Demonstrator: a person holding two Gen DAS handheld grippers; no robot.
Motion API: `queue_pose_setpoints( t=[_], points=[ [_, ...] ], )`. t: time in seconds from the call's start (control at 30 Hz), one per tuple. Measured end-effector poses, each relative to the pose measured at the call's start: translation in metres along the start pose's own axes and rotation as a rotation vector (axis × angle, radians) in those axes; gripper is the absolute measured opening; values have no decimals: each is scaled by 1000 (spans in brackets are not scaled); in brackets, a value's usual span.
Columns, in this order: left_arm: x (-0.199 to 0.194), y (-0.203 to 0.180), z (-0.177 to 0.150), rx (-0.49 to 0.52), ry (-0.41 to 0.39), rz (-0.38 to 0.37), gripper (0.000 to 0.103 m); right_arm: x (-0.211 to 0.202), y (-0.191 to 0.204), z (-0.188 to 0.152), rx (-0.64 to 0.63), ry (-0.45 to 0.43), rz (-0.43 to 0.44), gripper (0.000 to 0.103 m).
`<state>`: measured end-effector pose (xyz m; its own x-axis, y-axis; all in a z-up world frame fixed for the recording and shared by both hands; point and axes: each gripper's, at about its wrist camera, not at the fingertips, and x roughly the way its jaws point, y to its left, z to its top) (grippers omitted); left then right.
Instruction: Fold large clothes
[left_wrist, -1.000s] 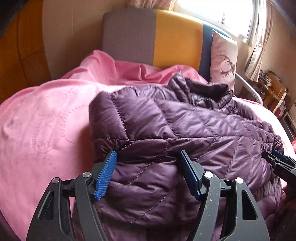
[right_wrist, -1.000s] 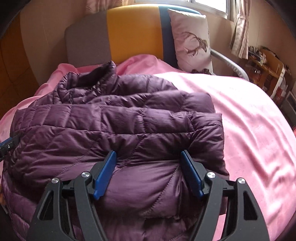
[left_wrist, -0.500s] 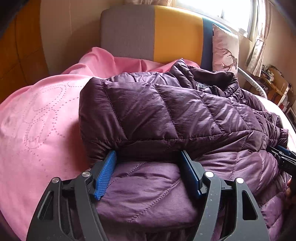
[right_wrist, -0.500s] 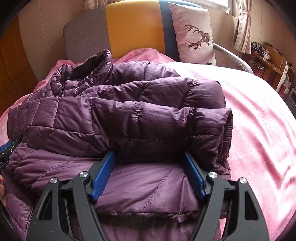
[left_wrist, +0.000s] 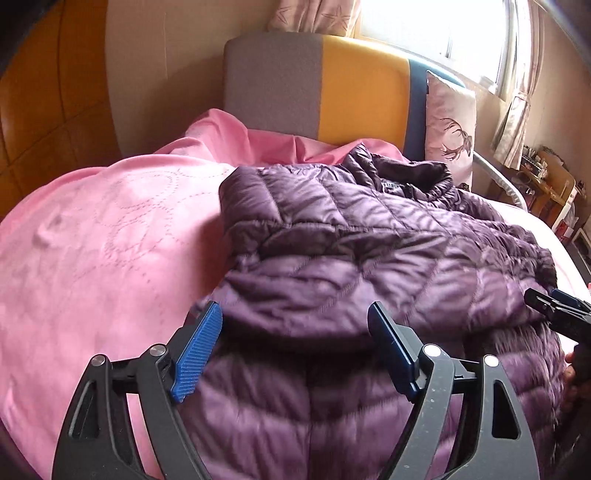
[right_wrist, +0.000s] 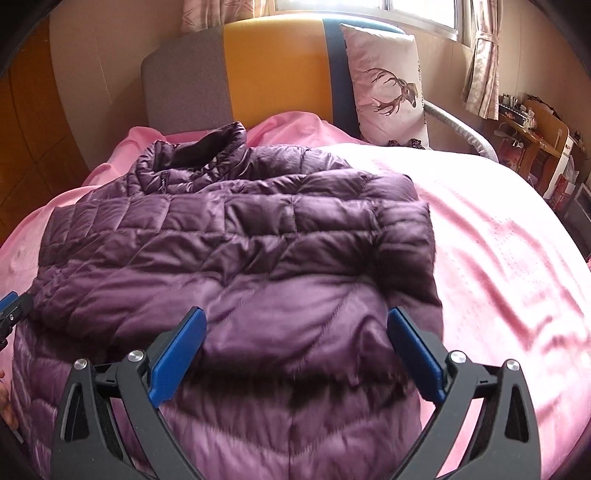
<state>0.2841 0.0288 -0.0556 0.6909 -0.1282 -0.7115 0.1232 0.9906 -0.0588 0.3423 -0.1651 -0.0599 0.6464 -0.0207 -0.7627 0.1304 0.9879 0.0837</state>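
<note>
A purple quilted puffer jacket (left_wrist: 369, 251) lies on the pink bed, collar toward the headboard, with its sleeves folded in across the body. It also shows in the right wrist view (right_wrist: 258, 240). My left gripper (left_wrist: 295, 332) is open and empty above the jacket's near left part. My right gripper (right_wrist: 295, 339) is open and empty above its near right part. The right gripper's tip shows at the right edge of the left wrist view (left_wrist: 554, 310). The left gripper's tip shows at the left edge of the right wrist view (right_wrist: 11, 306).
A pink bedspread (left_wrist: 92, 240) covers the bed around the jacket. A grey, yellow and blue headboard (right_wrist: 258, 74) stands at the far end with a deer-print pillow (right_wrist: 388, 88) against it. Wooden furniture (right_wrist: 535, 125) with clutter stands at the far right.
Both grippers dipped close to the jacket half a second ago, then rose and drew back. The jacket now lies lower and further away in both views. The jaws stayed open.
</note>
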Motion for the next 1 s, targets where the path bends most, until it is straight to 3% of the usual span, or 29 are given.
queue_pose_setpoints(
  t=[0.27, 0.53, 0.83, 1.0],
  points=[
    [-26, 8, -35, -25, 25, -21, 80, -20, -6, -47, 9, 133, 42, 99],
    [-49, 23, -74, -40, 44, -27, 80, -55, -22, -82, 44, 138, 87, 99],
    [-68, 34, -109, -58, 79, -47, 80, -88, -78, -123, 198, 148, 114, 99],
    [-80, 36, -130, -48, 97, -67, 80, -104, -82, -143, 158, 173, 153, 99]
  ],
)
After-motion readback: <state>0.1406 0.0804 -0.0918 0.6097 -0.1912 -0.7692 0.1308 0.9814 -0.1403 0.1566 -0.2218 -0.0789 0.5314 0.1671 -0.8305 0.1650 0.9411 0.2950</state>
